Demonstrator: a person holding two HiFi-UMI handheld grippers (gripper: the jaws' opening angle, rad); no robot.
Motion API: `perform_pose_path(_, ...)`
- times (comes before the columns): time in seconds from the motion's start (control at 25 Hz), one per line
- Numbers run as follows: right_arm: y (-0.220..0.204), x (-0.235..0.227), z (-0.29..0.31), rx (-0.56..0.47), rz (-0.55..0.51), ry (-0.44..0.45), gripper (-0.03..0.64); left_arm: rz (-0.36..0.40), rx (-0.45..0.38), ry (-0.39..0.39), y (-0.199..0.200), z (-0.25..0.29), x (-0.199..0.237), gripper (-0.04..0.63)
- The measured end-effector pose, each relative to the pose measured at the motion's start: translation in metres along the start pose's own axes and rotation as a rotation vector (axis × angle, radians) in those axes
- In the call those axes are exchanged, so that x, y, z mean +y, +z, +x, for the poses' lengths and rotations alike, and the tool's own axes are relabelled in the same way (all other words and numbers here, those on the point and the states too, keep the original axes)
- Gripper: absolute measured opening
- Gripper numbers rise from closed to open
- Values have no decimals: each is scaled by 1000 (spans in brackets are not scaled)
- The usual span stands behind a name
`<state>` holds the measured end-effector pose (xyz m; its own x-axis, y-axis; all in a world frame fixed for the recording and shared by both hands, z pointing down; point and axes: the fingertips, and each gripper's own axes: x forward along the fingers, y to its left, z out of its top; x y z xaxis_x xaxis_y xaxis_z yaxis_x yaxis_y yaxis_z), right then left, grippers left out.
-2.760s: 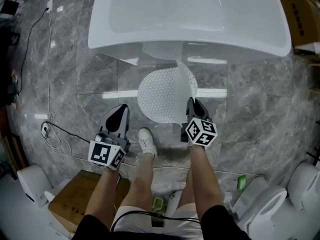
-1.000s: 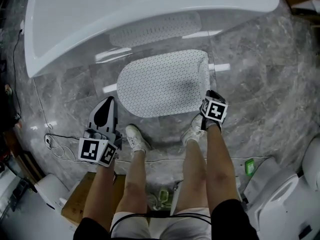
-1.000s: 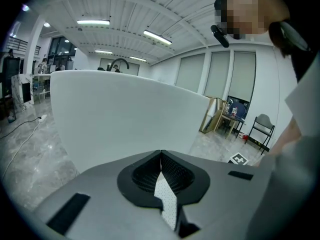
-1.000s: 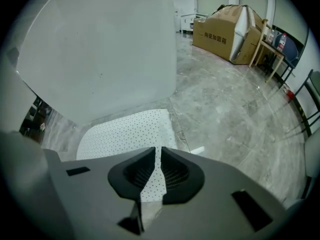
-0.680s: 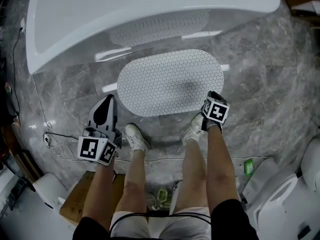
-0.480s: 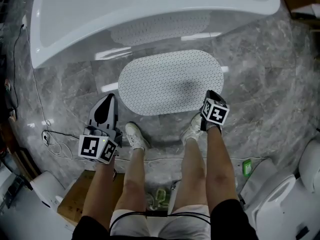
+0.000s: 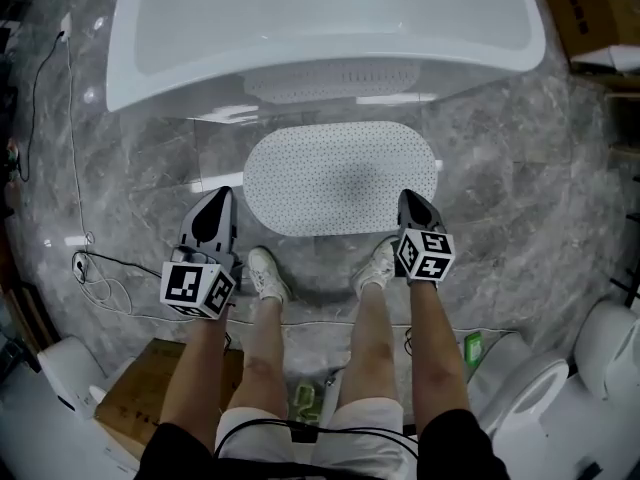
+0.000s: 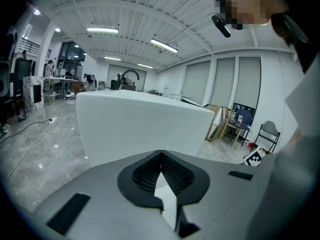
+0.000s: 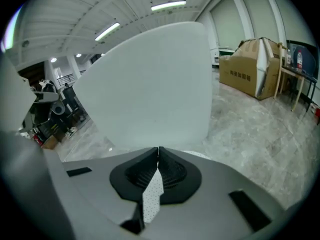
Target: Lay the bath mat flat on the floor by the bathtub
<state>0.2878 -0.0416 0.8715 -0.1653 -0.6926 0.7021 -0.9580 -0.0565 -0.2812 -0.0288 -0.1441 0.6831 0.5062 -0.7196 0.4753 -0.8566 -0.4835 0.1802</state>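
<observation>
Mat status: bath mat (image 7: 340, 178) lies spread flat on the floor (image 7: 520, 168), just in front of the bathtub (image 7: 320, 28), long side parallel to the tub wall. No fold or raised edge visible from the head view. Task looks essentially complete.

Left gripper (image 7: 218, 194): jaws closed tip to tip, nothing between them; it hangs beside the mat's left end, off the mat. Right gripper (image 7: 407, 197): jaws also closed tip to tip, empty, its tip over the mat's near right edge. Cannot tell whether that tip touches the mat.

Risks (judgement):
- Floor is polished and reflective, so the mat may skate if nudged. Likeliest causes are the right gripper dragging across the edge as it withdraws, or a shoe (image 7: 378, 262) stepping forward; both toes sit near the mat's front edge.
- A catch on the near right edge could flip that corner up.
- Cable (image 7: 72, 118) trails on the floor at left, well apart from the mat; a trip hazard only if the person steps that way.

Materials and shapes:
- Mat: white, thin, limp, rounded-end oblong, evenly dotted with small dark perforations or studs.
- Tub: glossy white, smooth, curved rim; mat's reflection shows in its wall.
- Floor: grey veined marble-look tile, high gloss.
</observation>
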Motion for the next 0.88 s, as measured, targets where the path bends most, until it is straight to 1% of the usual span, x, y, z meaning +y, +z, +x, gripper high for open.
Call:
perform_pose_path(0.12,35,24,-19,-69,-39,38,26,-10,-10,11,13,-12,7,14)
perform_pose_path(0.28,74,52,-41,-118,-110,88,26,-9,-23,10,33,-25,10,14)
perform_pose_path(0.44,109,81,-69,-175,-113,136,26,-10,-44,10,57,-42,13,14)
perform_pose_path(0.6,141,113,-98,-232,-106,185,26,-9,-62,-16,77,-58,10,14)
perform_pose_path(0.72,161,132,-118,-266,-105,207,26,6,-78,-36,93,-71,5,14)
perform_pose_path(0.88,185,155,-139,-299,-115,227,26,21,-111,-41,115,-90,11,14)
